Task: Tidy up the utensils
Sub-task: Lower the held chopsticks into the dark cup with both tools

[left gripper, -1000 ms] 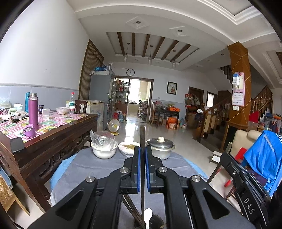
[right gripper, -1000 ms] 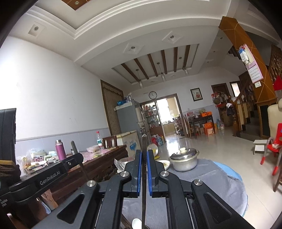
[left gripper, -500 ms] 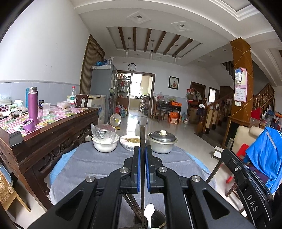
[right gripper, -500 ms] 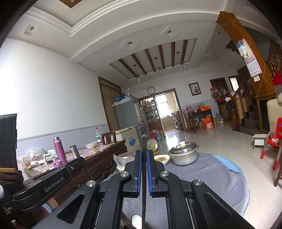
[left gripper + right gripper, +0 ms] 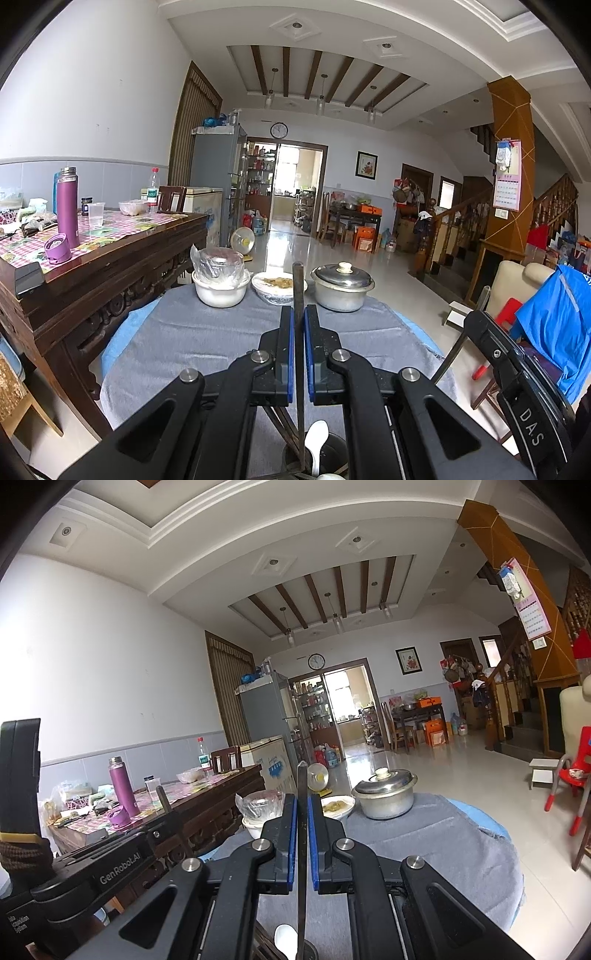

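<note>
Holding a dark chopstick (image 5: 298,332) upright in the left claw (image 5: 299,354), I had its blue pads pinched shut on the shaft, the lower end reaching down toward the dark utensil cup (image 5: 332,454) at the near edge of the tabletop (image 5: 192,339). The right claw (image 5: 303,838) was likewise clamped on a second chopstick (image 5: 302,812), also upright, over the same cup, where a white spoon (image 5: 318,439) already leaned.

My worry was the grip itself. Each stick was thin and smooth and was caught only by a narrow strip of pad, so I judged that any wrist tilt could let it pivot or slide through. If I released while a tip sat on the cup's rim rather than inside it, the stick would likely tip outward and roll off the grey cloth toward the floor.

Both claws were crowded close over one small opening, the right claw's body showing at the right of the left view, so a knock between them was possible. A stick pushed down crooked could also jam against the spoon or the other sticks in the cup and topple it. The covered white bowl (image 5: 221,291), the plate of food (image 5: 277,290) and the lidded steel pot (image 5: 342,286) stood at the far edge, well clear.
</note>
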Available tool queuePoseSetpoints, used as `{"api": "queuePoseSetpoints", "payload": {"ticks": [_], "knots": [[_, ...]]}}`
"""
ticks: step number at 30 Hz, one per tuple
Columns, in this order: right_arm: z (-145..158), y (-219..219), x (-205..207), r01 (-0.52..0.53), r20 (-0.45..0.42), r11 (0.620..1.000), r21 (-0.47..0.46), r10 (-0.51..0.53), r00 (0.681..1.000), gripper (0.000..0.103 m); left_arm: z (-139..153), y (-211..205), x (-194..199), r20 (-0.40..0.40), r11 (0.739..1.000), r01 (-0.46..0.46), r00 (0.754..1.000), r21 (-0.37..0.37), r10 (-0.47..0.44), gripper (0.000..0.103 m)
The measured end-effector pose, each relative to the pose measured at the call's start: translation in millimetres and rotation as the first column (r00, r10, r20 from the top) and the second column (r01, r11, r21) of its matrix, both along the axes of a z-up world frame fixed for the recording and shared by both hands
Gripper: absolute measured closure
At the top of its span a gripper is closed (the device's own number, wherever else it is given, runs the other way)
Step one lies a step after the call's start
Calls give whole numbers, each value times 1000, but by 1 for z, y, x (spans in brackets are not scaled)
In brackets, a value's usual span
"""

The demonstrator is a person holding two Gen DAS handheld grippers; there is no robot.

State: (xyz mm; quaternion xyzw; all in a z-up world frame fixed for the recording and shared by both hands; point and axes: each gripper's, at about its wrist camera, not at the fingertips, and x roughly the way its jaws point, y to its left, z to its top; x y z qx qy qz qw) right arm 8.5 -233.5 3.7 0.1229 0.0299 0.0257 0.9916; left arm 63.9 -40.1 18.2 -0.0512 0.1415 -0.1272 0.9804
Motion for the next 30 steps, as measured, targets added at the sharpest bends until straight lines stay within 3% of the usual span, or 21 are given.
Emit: {"api": "queuePoseSetpoints", "payload": {"ticks": [30], "knots": [[-12,8,17,-17,-51,1000,-1,17,999,96,-16,5,22,-81,1000,-16,997,-7,16,97]]}}
